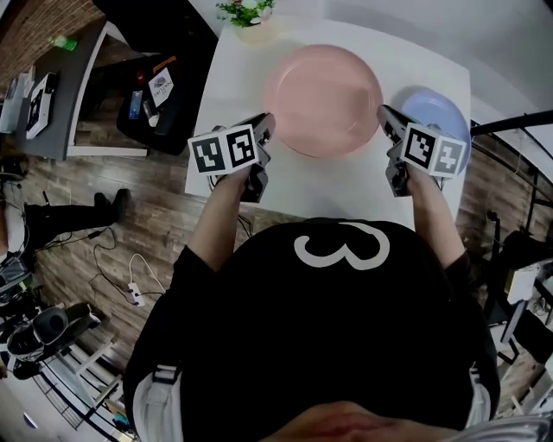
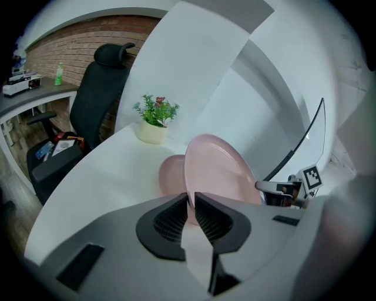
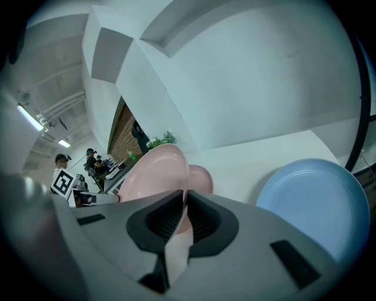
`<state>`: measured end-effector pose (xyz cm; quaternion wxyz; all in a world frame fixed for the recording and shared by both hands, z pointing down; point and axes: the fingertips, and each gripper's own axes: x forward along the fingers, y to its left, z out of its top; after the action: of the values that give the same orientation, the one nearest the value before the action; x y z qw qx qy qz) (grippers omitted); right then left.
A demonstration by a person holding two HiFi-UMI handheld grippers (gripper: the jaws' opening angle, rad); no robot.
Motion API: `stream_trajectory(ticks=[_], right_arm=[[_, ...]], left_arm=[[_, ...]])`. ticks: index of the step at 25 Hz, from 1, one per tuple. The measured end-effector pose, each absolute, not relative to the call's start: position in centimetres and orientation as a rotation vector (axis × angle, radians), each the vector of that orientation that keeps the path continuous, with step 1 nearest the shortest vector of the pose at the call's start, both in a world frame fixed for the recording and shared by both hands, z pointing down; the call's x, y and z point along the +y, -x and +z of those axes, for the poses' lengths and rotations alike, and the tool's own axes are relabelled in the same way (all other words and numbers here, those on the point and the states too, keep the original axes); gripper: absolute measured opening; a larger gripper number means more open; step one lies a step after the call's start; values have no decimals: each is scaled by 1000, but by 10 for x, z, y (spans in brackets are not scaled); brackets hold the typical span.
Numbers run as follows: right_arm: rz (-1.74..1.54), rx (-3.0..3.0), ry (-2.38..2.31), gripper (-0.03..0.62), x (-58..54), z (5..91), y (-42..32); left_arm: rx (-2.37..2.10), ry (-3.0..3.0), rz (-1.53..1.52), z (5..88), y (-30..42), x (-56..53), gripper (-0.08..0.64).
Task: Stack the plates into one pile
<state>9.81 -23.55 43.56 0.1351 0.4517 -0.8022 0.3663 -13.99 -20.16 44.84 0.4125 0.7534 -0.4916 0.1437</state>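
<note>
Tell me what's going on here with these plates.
A person grips a pink plate by opposite edges, one rim in the left hand-held gripper, the other in the right hand-held gripper, and holds it over the white table. A blue plate lies flat on the table beside the right hand-held gripper. The two plates aren't stacked yet.

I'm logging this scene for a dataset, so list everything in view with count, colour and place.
Pink plate: one, pink, held over the table's middle.
Pink patch beneath it: one, shadow or another plate, unclear.
Blue plate: one, light blue, table's right side.
Potted plant: one, green, cream pot, table's far edge.
Table: one, white.
Office chair: one, black, left of table.
Left gripper: one, grey, jaws shut on pink plate's left rim.
Right gripper: one, grey, jaws shut on its right rim.
</note>
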Motion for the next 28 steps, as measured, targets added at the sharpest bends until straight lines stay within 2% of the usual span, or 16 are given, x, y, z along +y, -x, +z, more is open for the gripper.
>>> stream_trajectory(ticks=[28], right_arm=[[1133, -2206, -1289, 41, -278, 496, -90]], left_arm=[[-1262, -1804, 454, 505, 146, -244, 51]])
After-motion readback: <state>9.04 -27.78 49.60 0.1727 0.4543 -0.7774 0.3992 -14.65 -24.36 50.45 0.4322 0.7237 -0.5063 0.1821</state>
